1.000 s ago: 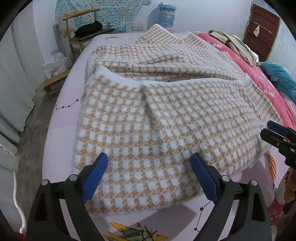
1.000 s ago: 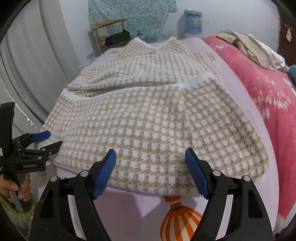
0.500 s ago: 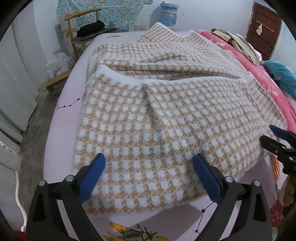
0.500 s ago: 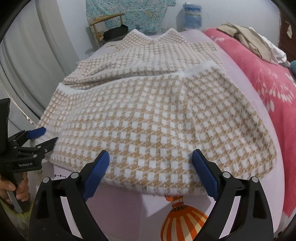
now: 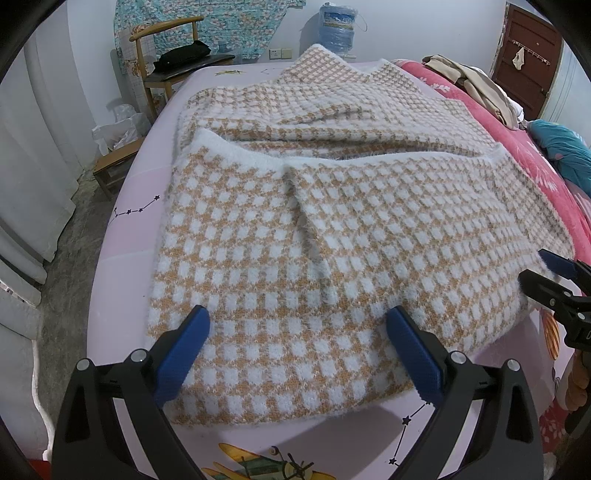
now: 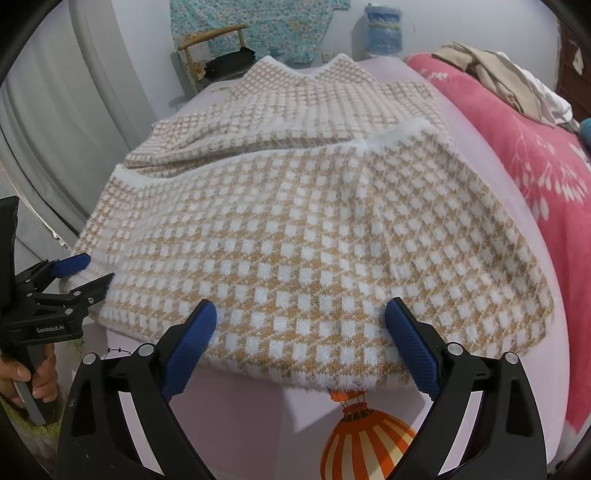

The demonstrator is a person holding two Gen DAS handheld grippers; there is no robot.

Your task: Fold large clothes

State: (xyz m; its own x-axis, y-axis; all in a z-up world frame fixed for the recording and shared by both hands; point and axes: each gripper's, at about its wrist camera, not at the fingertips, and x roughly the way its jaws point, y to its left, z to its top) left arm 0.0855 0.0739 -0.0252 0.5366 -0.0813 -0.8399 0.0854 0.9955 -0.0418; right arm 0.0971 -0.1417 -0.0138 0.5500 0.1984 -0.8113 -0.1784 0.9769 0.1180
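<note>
A large fluffy tan-and-white checked garment (image 5: 332,240) lies spread on the bed, its near half folded over the far half, with a white hem across the middle. My left gripper (image 5: 297,314) hovers open over the garment's near left edge, nothing pinched between its blue pads. My right gripper (image 6: 301,308) stands open over the near right edge of the garment (image 6: 314,240), pads apart from the cloth. Each gripper shows in the other's view: the right gripper (image 5: 535,266) at the garment's right side, the left gripper (image 6: 98,269) at its left corner, held by a hand (image 6: 14,373).
The pink printed bed sheet (image 5: 125,240) shows around the garment. A red floral blanket (image 6: 535,166) with a pile of beige clothes (image 5: 469,81) lies to the right. A wooden chair (image 5: 166,55) and a water bottle (image 5: 338,29) stand beyond the bed.
The right gripper's jaws have spread wider. Both grippers stay near the garment's front edge, and the garment has not shifted.
</note>
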